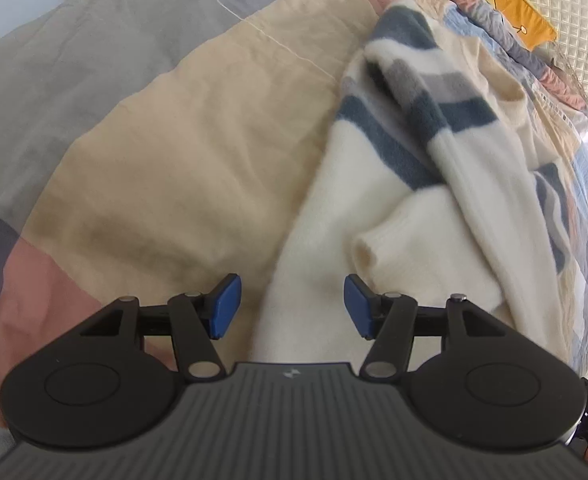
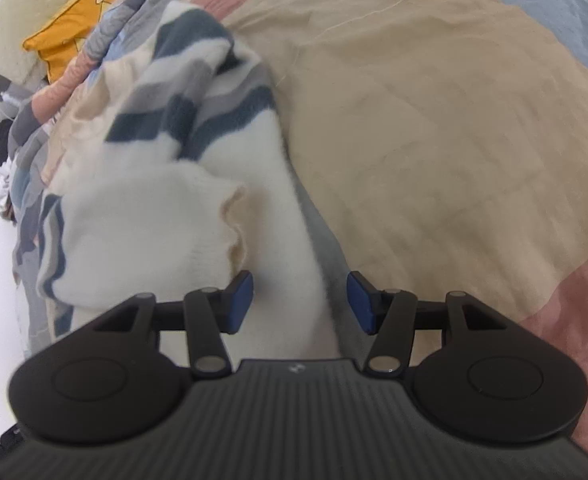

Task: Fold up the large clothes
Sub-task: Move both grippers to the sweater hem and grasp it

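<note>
We see the fluffy cream sweater with blue-grey stripes lying bunched on the patchwork quilt of the bed, one sleeve flopped across its body. Left tool and right tool both stand with jaws apart, gripping nothing, each poised over the sweater's cream edge. Risks we judge: pinching quilt together with knit, catching only the loose sleeve cuff, or dragging the pile into further disorder.
</note>
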Action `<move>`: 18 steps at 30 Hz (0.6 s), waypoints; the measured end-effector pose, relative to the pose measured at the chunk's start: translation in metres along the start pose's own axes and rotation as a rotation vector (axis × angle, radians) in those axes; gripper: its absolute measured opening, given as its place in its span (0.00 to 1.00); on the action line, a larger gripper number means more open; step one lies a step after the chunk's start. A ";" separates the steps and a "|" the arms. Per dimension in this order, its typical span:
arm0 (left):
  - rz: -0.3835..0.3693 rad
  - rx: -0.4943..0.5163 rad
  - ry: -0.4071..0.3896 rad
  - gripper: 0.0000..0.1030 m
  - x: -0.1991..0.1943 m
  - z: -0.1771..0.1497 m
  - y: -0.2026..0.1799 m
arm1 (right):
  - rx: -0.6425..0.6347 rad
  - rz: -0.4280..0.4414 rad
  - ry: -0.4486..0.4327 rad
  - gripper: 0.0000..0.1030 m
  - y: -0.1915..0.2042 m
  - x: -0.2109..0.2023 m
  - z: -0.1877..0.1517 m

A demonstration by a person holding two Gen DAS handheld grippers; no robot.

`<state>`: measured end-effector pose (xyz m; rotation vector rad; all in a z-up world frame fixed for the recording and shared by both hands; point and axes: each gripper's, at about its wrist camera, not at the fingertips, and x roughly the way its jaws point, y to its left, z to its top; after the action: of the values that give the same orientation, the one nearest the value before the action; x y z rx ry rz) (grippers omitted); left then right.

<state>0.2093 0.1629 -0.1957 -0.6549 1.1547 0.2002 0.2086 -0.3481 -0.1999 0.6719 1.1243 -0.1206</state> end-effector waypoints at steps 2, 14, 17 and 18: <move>-0.002 0.010 0.026 0.61 0.002 -0.004 -0.001 | -0.023 -0.008 0.022 0.54 0.002 0.000 -0.003; 0.012 0.083 0.113 0.60 0.004 -0.023 -0.007 | -0.219 0.000 0.159 0.56 0.028 0.010 -0.033; 0.001 0.098 0.147 0.60 0.005 -0.029 -0.007 | -0.291 -0.013 0.196 0.56 0.034 0.010 -0.042; -0.004 0.099 0.163 0.60 0.006 -0.031 -0.007 | -0.313 -0.018 0.211 0.56 0.036 0.011 -0.046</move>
<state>0.1910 0.1385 -0.2055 -0.5939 1.3109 0.0862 0.1922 -0.2911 -0.2051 0.4009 1.3181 0.1131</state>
